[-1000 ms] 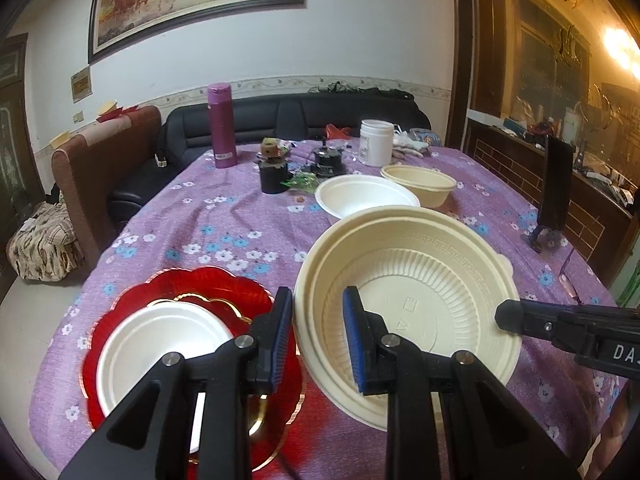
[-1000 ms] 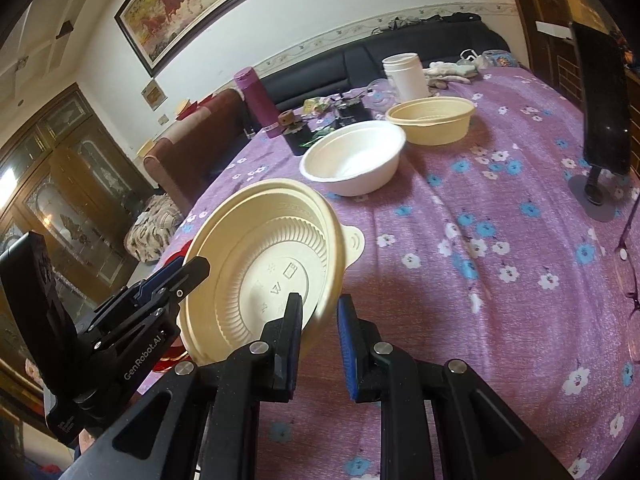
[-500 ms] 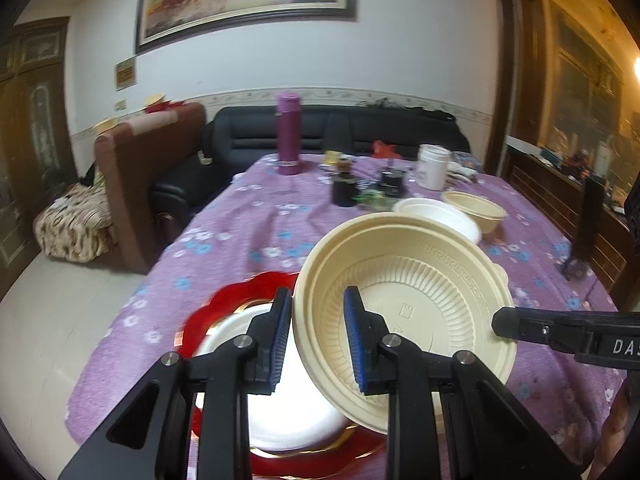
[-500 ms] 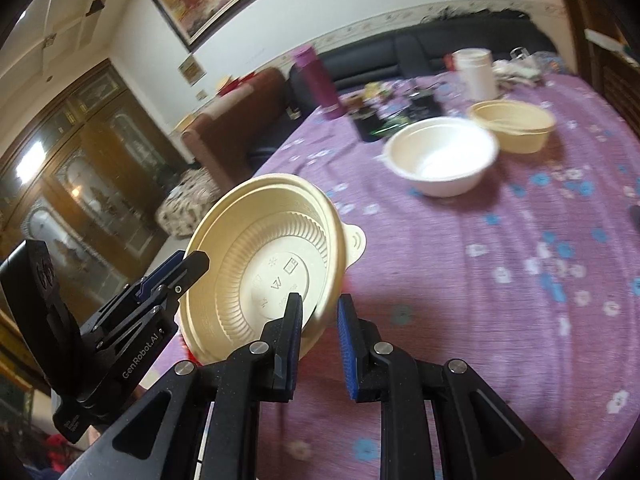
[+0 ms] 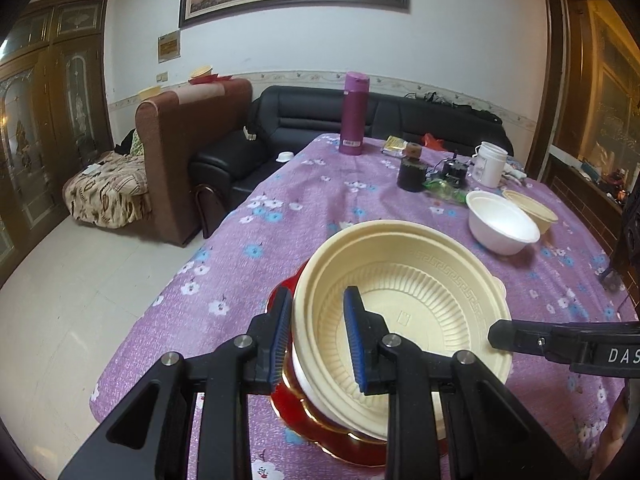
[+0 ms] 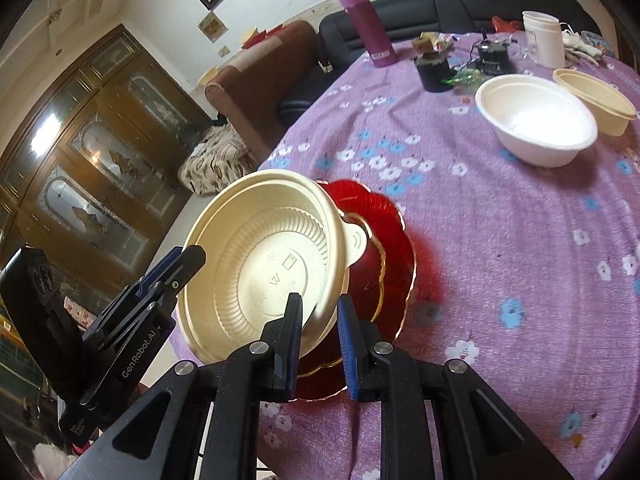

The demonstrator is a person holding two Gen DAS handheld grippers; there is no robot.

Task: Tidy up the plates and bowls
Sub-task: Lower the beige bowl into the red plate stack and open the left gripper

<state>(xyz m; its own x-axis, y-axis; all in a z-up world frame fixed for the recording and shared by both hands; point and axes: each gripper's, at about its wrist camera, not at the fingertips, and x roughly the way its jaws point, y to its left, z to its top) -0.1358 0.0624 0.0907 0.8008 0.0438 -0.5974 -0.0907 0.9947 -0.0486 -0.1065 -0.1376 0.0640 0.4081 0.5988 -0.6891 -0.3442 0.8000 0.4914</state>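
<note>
We have the wide cream plastic bowl with the ribbed floor (image 5: 404, 316) pinched at its rim from two sides. Our left gripper (image 5: 316, 338) is nearly closed on the near rim, one pad inside the wall and one outside. Our right gripper (image 6: 318, 330) is likewise nearly closed on the opposite edge.

The bowl hangs between the two grippers, just above the red scalloped plate with gold trim (image 6: 394, 248), which lies on the desk covered in purple flowered cloth (image 6: 500, 220). A white dish (image 5: 316, 394) seems to sit on the red plate under the bowl.

We judge the bowl to be light, thin and somewhat flexible, so a hard squeeze could buckle the rim. The smooth plastic may slip, so holding it on opposite edges suits it.

It opens upward and tips toward the left gripper. Being round, it has no long axis, but its small tab (image 6: 356, 242) points away from the right gripper.

Beyond the grippers stand a white round bowl (image 6: 536, 120) and a smaller cream bowl (image 6: 596, 96).
</note>
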